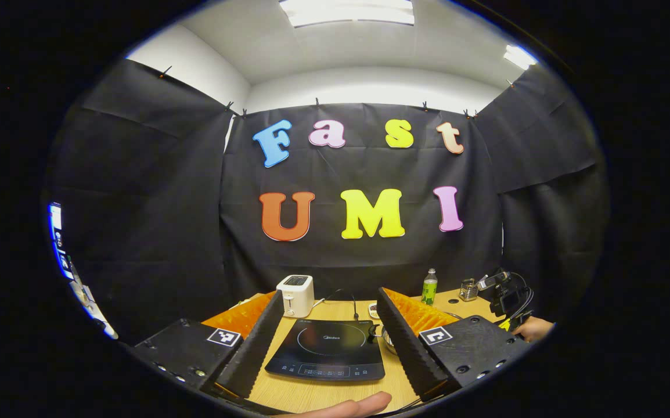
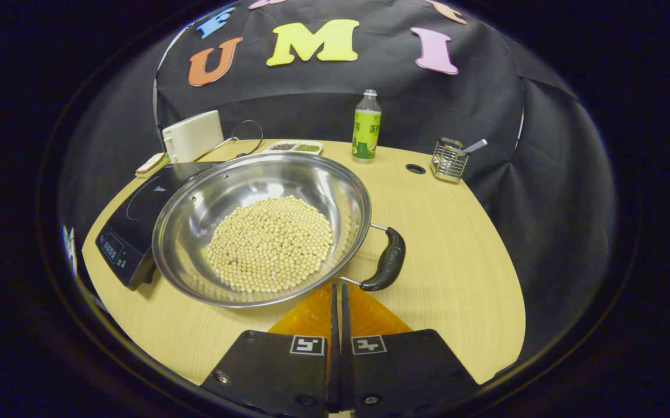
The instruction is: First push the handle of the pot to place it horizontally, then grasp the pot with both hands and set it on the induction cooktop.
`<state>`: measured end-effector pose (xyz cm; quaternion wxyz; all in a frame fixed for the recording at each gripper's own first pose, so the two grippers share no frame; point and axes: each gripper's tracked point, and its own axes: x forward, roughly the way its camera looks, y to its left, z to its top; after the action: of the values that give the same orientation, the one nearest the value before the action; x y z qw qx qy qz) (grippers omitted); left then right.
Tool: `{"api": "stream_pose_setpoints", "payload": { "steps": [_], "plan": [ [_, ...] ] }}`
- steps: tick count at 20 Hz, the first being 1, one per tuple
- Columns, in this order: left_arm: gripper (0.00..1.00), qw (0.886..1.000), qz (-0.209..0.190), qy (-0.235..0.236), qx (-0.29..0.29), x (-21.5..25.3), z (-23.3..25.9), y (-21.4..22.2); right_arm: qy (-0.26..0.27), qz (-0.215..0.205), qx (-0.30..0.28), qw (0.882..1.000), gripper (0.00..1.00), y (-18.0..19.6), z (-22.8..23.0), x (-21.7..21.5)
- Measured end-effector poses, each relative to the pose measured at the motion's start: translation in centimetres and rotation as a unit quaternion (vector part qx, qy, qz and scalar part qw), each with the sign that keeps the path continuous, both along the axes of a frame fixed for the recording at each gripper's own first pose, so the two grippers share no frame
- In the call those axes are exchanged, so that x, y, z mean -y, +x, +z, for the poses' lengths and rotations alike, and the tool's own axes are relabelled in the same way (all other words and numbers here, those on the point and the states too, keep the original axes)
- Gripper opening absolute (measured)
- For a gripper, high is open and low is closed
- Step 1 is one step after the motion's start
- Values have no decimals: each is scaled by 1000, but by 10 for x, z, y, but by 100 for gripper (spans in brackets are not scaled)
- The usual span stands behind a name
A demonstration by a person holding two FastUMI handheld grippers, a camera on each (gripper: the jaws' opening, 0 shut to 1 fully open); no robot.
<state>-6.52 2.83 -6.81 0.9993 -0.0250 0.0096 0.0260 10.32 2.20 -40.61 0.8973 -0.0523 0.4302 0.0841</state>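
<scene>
In your left gripper view, the right finger (image 1: 410,339) hides most of the pot (image 1: 389,342). In your right gripper view, the pot (image 2: 259,226) covers the near right corner of the cooktop (image 2: 132,226), and the small tray's (image 2: 295,147) contents are too small to tell.

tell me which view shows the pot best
The right gripper view: the pot sits in full sight on the table, with its beans and one black handle clear. In the left gripper view only a sliver of its rim peeks out beside the cooktop, behind that tool's finger.
</scene>
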Motion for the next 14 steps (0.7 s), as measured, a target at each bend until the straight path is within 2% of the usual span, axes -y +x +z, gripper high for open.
{"api": "stream_pose_setpoints", "payload": {
  "steps": [3, 4, 9, 14],
  "plan": [
    [96, 1000, -7, 3, -4, 3, -1, 0, -3, -5, 4, 1000, 1, 11, -1, 8],
    [96, 1000, -11, 4, -4, 6, -1, -1, -3, -9, 6, 1000, 4, 15, -2, 11],
    [96, 1000, -16, 7, -7, 9, -5, 1, -12, -12, 18, 1000, 4, 27, -3, 21],
    [95, 1000, -22, 4, -14, 18, -8, 23, -13, -8, 21, 1000, 4, 38, -3, 29]
  ]
}}
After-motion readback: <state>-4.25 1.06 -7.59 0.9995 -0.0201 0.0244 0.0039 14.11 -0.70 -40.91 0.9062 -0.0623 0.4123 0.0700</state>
